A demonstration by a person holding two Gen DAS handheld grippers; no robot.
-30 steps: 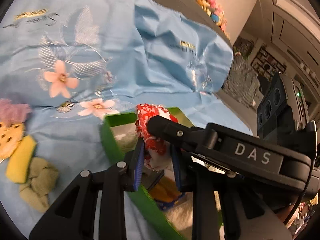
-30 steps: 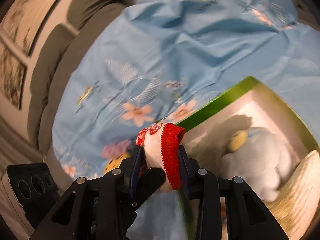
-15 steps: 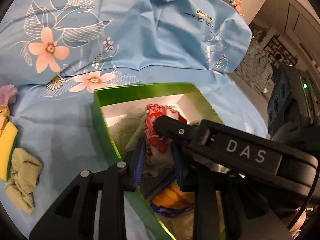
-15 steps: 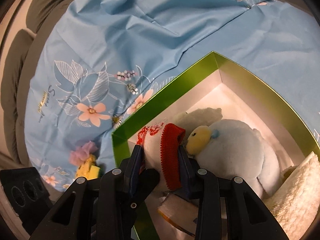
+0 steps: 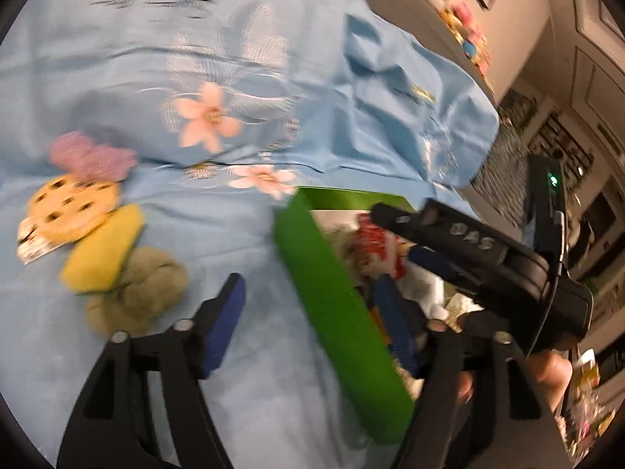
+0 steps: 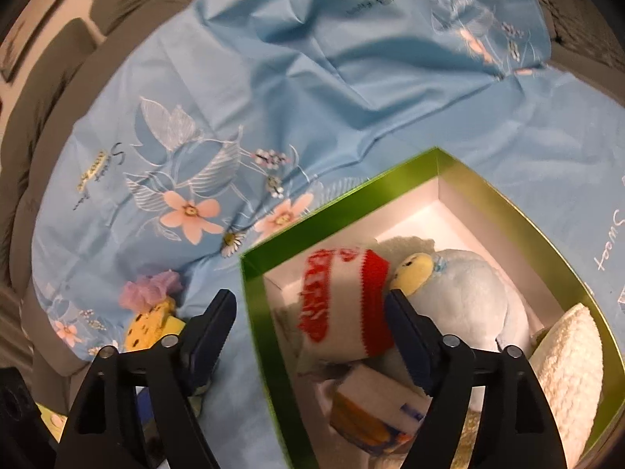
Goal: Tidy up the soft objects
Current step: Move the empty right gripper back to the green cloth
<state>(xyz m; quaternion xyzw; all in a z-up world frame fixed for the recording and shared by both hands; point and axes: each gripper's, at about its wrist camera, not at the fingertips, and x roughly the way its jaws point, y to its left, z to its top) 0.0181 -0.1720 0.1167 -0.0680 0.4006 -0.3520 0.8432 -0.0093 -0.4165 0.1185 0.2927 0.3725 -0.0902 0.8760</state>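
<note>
A red-and-white sock [image 6: 343, 301] lies loose in the green box [image 6: 343, 211], against a pale blue plush toy [image 6: 461, 305]. My right gripper [image 6: 312, 324] is opening around the sock. One finger is outside the box wall and the other sits beside the red cuff, with neither pad pressing. In the blurred left wrist view my left gripper [image 5: 308, 312] is also opening. It straddles the green box wall [image 5: 332, 285] with nothing held. The sock [image 5: 375, 242] shows beyond it, under the right gripper's black housing [image 5: 468, 238].
On the blue flowered cloth [image 5: 234, 58] to the left lie a purple scrunchie [image 5: 90, 156], a cookie-shaped plush [image 5: 70, 207], a yellow sponge [image 5: 101, 250] and an olive cloth bundle [image 5: 144, 289]. The box also holds a cream towel [image 6: 566, 359] and an orange-and-blue packet [image 6: 375, 410].
Both grippers were shut on the sock over the box. Their jaws have now spread and the sock rests inside. The left gripper has swung left, toward the items on the cloth.
</note>
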